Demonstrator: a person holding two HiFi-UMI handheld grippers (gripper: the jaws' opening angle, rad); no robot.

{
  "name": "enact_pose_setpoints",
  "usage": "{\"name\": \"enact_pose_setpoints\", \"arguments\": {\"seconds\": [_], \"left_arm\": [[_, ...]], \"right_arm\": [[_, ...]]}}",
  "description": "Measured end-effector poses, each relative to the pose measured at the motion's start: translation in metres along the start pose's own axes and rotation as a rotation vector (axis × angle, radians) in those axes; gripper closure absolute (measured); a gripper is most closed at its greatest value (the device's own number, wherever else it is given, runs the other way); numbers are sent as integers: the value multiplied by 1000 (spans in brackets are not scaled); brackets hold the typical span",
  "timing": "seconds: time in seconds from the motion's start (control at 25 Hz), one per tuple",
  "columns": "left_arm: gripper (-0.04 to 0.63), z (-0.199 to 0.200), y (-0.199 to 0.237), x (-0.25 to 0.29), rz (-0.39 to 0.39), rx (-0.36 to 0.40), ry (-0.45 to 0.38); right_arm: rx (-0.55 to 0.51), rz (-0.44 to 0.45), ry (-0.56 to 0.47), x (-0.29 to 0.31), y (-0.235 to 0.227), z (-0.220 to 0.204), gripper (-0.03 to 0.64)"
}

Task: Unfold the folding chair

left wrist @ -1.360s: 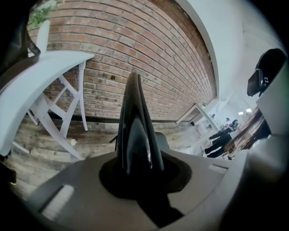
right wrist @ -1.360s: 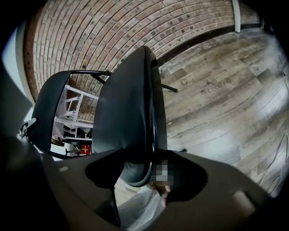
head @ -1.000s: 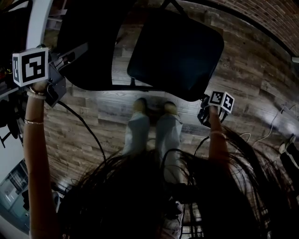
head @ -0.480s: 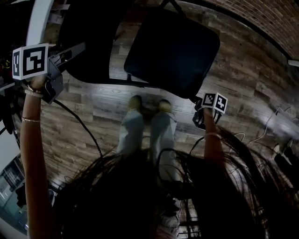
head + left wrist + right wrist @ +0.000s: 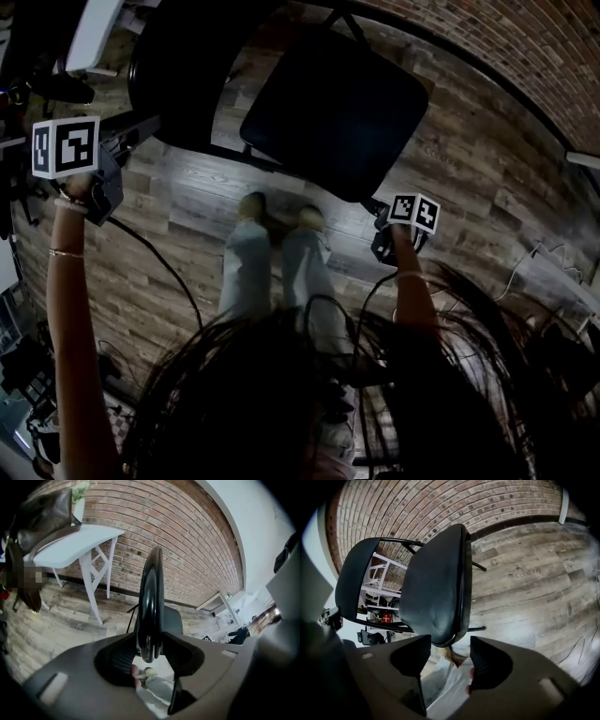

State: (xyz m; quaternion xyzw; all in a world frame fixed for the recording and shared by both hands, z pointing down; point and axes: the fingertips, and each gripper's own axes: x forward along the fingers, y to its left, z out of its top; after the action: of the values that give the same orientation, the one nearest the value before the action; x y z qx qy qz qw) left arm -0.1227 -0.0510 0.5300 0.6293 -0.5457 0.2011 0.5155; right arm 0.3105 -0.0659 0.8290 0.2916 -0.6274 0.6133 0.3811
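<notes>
On the left gripper [image 5: 149, 652] the ribbed jaws, just narrowed slightly, stand apart, flanking the thin rounded edge of the glossy black backrest [image 5: 151, 597]. The folding chair [image 5: 333, 112] stands on the plank floor [image 5: 187, 220] beyond the person's feet [image 5: 251, 203]. The right gripper [image 5: 449, 657], its jaws also just narrowed, gapes empty near the padded seat [image 5: 433, 588].

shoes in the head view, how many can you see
2. One tan shoe and a second tan shoe to its right stand side by side on the wooden plank floor, just short of the black folding chair's padded seat. No others show.
</notes>
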Motion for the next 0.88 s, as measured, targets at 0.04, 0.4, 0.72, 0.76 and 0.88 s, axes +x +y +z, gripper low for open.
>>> {"name": "enact_pose_setpoints", "arguments": {"seconds": [0.04, 0.4, 0.72, 0.76, 0.88], "left_arm": [[419, -10, -1, -1, 5, -14, 4], [425, -98, -25, 6, -57, -127, 52], [444, -152, -55, -7, -183, -136, 65], [451, -156, -61, -11, -198, -122, 67], [464, -164, -74, -28, -233, -100, 56]], "right_arm": [[-11, 3, 1, -2, 2, 1, 359], [-97, 49, -76, -19, 22, -3, 408], [-167, 41, -187, -50, 54, -31, 492], [-175, 36, -204, -57, 60, -35, 494], [-221, 20, -256, -77, 88, -47, 523]]}}
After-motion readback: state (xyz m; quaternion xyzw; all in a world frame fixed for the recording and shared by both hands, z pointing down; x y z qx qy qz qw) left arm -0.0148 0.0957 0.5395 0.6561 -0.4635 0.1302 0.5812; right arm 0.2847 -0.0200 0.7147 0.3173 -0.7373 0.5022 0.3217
